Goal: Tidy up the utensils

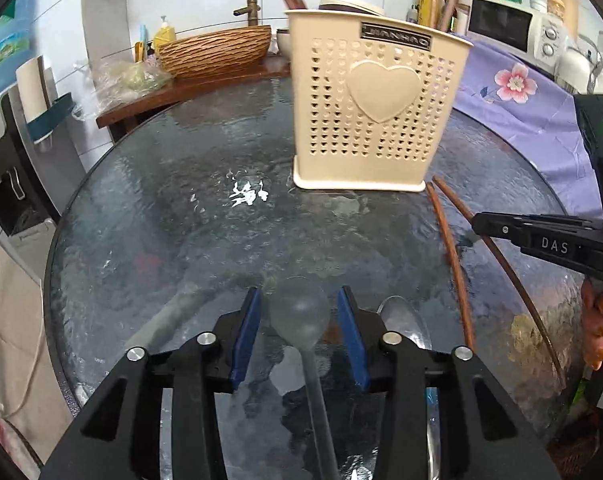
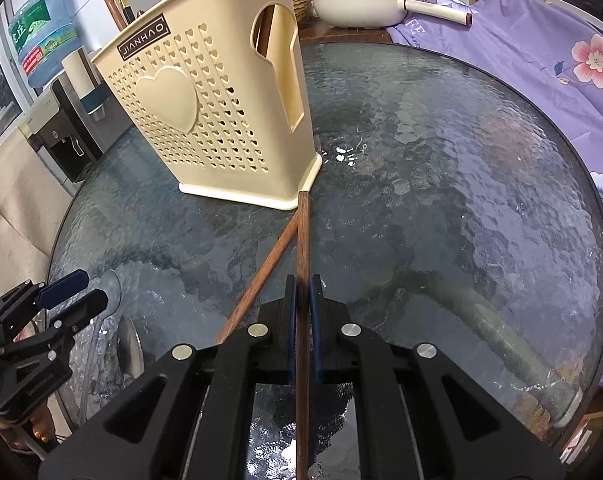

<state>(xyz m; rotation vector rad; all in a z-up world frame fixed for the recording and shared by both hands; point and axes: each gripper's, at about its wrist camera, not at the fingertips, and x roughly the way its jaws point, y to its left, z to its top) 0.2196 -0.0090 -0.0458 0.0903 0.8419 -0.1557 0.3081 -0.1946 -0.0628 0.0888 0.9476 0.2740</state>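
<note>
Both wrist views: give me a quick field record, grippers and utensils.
left gripper: open, straddling the clear spoon
right gripper: shut on one chopstick
second chopstick: lying on the glass table
metal spoon: on the table, right of the clear spoon
utensil holder: upright on the table

Glossy rippled glass table [image 2: 441, 168]; perforated plastic caddy [image 1: 377, 104]; wooden chopsticks [image 2: 302, 248]

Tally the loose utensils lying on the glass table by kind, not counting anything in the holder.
Chopsticks: 2
Clear spoon: 1
Metal spoon: 1
Total: 4
</note>
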